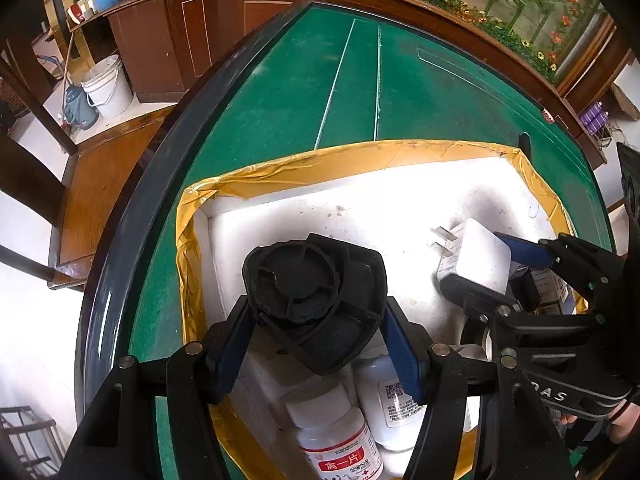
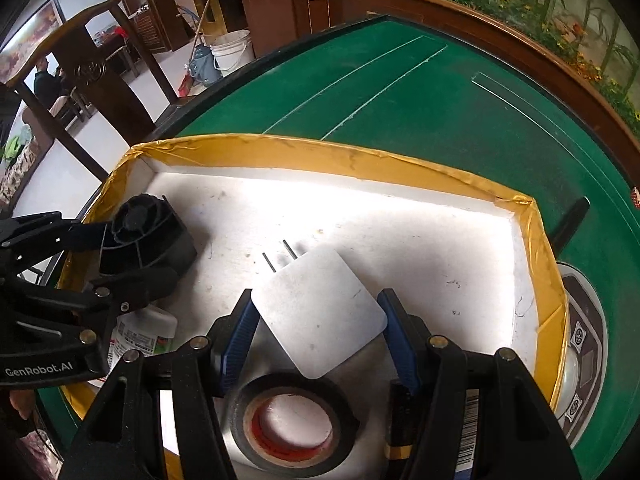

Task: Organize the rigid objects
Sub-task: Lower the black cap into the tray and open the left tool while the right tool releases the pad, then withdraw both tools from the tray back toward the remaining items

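L gripper (image 1: pixel 316 320) pinching black fan part (image 1: pixel 316 300), held over foam tray (image 1: pixel 360 152). R gripper (image 2: pixel 318 320) pinching white charger (image 2: pixel 320 312), also over tray. Bottles (image 1: pixel 336 432), tape roll (image 2: pixel 292 424) already in tray near edge. Est. mid-task: both held items not yet set down. Tray on green tabletop (image 2: pixel 440 100).

Bright and sharp at centre, blown-out glare along the far floor of the white foam tray (image 2: pixel 400 216), heavy fisheye bending and black vignetted corners.
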`<state>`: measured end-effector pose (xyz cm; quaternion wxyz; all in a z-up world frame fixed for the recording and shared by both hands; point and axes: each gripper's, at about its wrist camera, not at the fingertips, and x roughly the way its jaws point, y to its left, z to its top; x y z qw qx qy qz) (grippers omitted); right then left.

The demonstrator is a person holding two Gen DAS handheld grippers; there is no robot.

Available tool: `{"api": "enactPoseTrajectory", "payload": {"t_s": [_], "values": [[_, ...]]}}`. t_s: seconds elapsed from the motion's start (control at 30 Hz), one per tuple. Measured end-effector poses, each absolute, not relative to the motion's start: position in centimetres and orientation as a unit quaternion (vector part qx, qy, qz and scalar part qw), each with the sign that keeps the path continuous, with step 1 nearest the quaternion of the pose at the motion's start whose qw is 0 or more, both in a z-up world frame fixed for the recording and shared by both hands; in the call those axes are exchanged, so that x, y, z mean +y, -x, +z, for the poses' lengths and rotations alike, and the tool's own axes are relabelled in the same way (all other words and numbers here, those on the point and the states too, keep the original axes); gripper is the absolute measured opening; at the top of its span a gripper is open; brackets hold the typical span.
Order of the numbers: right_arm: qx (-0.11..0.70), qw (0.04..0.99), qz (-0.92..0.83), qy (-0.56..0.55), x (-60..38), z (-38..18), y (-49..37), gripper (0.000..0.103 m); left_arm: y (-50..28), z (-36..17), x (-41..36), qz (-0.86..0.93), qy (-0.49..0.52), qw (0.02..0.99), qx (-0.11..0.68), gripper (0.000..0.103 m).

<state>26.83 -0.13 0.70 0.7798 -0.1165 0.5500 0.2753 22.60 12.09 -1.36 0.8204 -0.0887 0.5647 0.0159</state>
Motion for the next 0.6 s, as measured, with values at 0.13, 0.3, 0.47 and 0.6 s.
{"api": "enactPoseTrajectory", "payload": {"t_s": [0.13,0.3,0.47,0.6], "values": [[0.554,0.776,0.278,0.12,-0.5,1.3,-26.1,0.063,-22.1,-1.2,12.1,0.021,0.093,0.824,0.558,0.068],[0.53,0.787,0.284,0.139,-2.1,3.5,-24.1,0.071,-21.0,-0.3,12.3,0.027,0.121,0.828,0.546,0.073],[0.505,0.807,0.281,0.119,-4.5,6.9,-22.1,0.083,-19.4,1.3,12.0,0.04,0.131,0.84,0.525,0.085],[0.502,0.816,0.271,0.091,-6.5,8.7,-21.0,0.09,-17.7,2.1,11.4,0.048,0.128,0.843,0.521,0.087]]}}
